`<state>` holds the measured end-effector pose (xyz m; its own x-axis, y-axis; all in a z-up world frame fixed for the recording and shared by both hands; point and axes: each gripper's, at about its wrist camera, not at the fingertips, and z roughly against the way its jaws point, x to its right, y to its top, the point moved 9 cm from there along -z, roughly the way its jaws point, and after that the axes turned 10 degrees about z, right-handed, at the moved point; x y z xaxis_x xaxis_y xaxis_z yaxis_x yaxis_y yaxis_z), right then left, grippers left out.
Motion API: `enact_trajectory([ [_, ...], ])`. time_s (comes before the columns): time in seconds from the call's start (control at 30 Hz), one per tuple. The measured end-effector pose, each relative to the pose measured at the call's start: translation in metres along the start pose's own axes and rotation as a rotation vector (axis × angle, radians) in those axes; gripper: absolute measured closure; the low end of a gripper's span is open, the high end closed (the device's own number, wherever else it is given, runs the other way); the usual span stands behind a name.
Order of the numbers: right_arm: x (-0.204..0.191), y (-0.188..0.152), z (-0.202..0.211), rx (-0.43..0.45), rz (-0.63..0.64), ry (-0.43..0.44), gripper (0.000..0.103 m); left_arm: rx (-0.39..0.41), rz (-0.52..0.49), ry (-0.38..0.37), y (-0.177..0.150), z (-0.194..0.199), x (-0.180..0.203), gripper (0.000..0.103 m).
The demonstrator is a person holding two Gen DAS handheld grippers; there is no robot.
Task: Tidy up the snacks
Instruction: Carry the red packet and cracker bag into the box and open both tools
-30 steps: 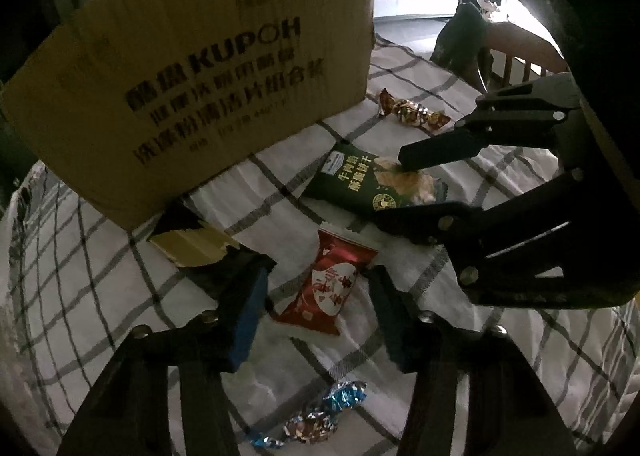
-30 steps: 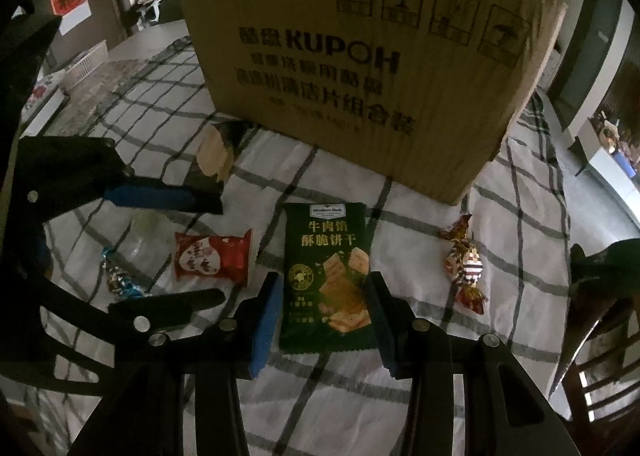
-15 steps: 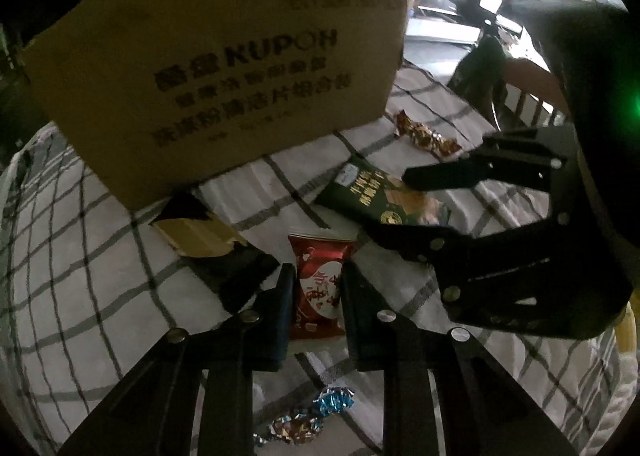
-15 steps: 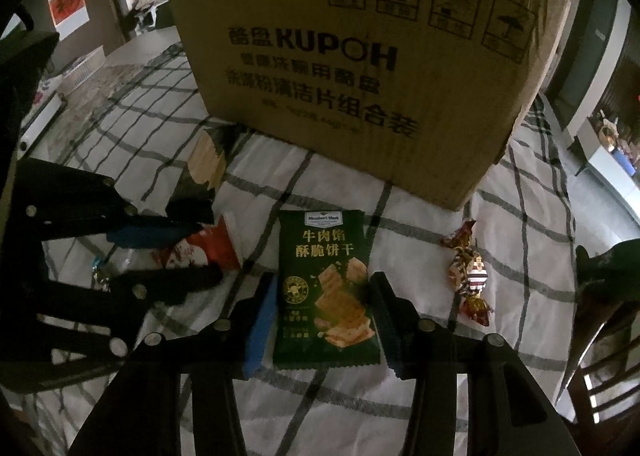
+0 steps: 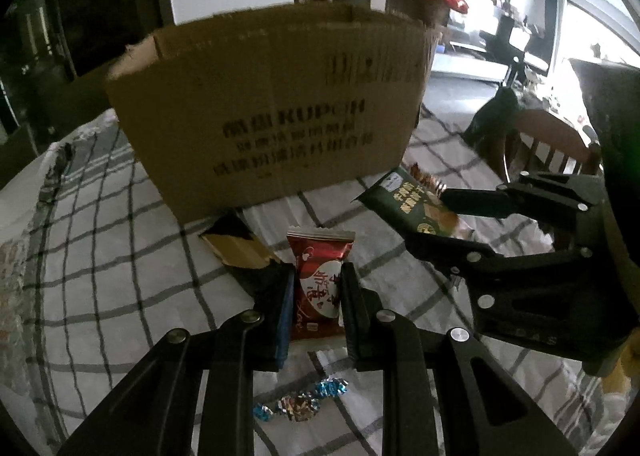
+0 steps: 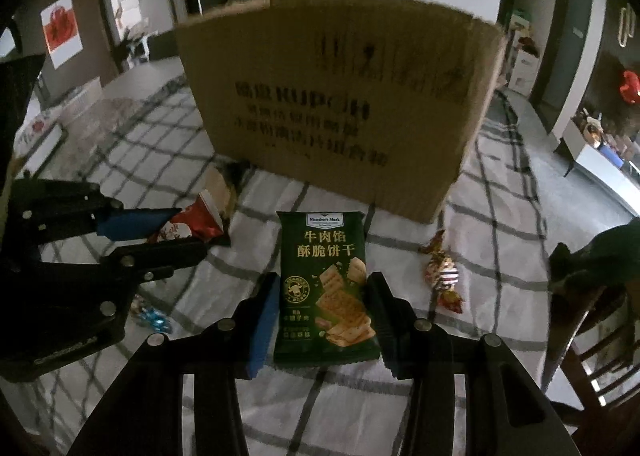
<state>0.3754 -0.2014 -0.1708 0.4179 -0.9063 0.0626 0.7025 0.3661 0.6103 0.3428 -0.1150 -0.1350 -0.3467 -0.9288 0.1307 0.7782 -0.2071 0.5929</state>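
My left gripper is shut on a red snack packet, which stands upright between the pads, off the checked tablecloth. My right gripper is shut on a green cracker packet, also raised off the cloth. In the left wrist view the right gripper holds the green packet tilted up at the right. In the right wrist view the left gripper grips the red packet at the left. A large open cardboard box stands just behind both.
On the cloth lie a gold and black packet, a blue foil candy and a gold and red wrapped candy. A wooden chair stands at the table's right edge. Room furniture lies beyond the cardboard box.
My left gripper closed on the red packet and lifted it off the cloth. My right gripper rose with the green packet. The box's top edge has come into view.
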Motion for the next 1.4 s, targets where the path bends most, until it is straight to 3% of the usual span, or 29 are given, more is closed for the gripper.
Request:
enact_trajectory([
  [0.37, 0.011, 0.034, 0.059, 0.138, -0.065, -0.036, 0.058, 0.114, 0.040, -0.003, 0.039, 0.049, 0.008, 0.081],
  [0.83, 0.033, 0.107, 0.113, 0.306, -0.085, -0.073, 0.058, 0.270, 0.032, 0.013, 0.121, 0.094, 0.006, 0.081],
  [1.07, 0.046, 0.138, 0.110, 0.329, -0.072, -0.074, 0.058, 0.279, 0.029, 0.027, 0.155, 0.083, -0.003, 0.081],
  [1.4, 0.065, 0.169, 0.071, 0.296, -0.054, -0.067, 0.057, 0.230, 0.073, 0.028, 0.188, 0.041, -0.024, 0.081],
])
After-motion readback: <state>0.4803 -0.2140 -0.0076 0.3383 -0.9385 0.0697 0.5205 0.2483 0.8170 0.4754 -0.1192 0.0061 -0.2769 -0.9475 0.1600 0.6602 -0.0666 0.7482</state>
